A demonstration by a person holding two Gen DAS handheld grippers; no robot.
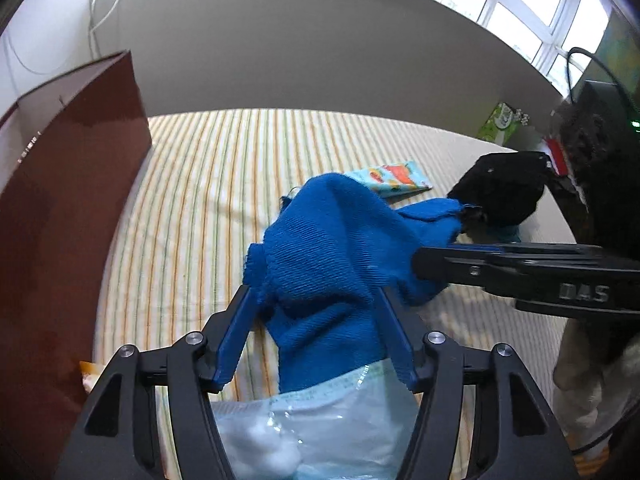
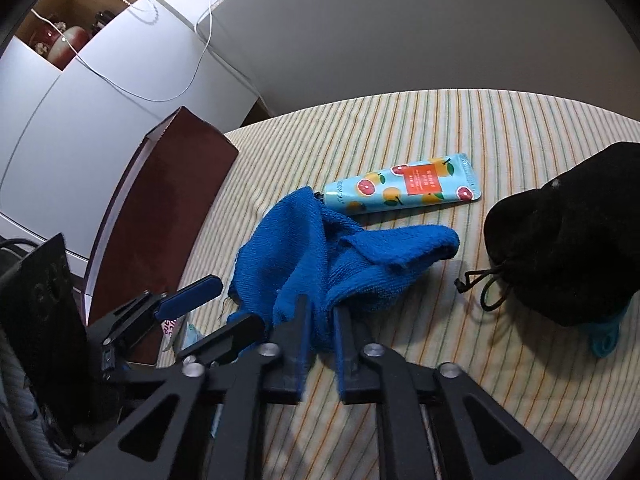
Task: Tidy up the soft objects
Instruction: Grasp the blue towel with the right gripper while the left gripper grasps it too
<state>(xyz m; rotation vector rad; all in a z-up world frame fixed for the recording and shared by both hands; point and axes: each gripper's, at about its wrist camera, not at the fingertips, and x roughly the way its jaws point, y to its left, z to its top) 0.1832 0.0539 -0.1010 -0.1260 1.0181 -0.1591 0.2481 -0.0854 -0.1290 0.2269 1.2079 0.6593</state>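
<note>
A crumpled blue cloth (image 1: 332, 240) lies bunched on the striped table cover (image 1: 192, 208). My left gripper (image 1: 314, 292) is open, its blue fingers wide on either side of the cloth's near end without squeezing it. My right gripper (image 2: 320, 306) reaches in from the right side of the cloth (image 2: 320, 240). Its jaws stand a narrow gap apart with a fold of cloth lying loosely between them. In the right wrist view the left gripper (image 2: 236, 300) sits at the cloth's left edge. In the left wrist view the right gripper (image 1: 418, 264) shows side-on.
A brown paper bag (image 2: 168, 208) stands open at the left. A fruit-print cream tube (image 2: 404, 186) lies behind the cloth. A black drawstring pouch (image 2: 568, 236) rests on the right over something teal (image 2: 606, 340). A clear packet of cotton balls (image 1: 304, 428) lies under my left gripper.
</note>
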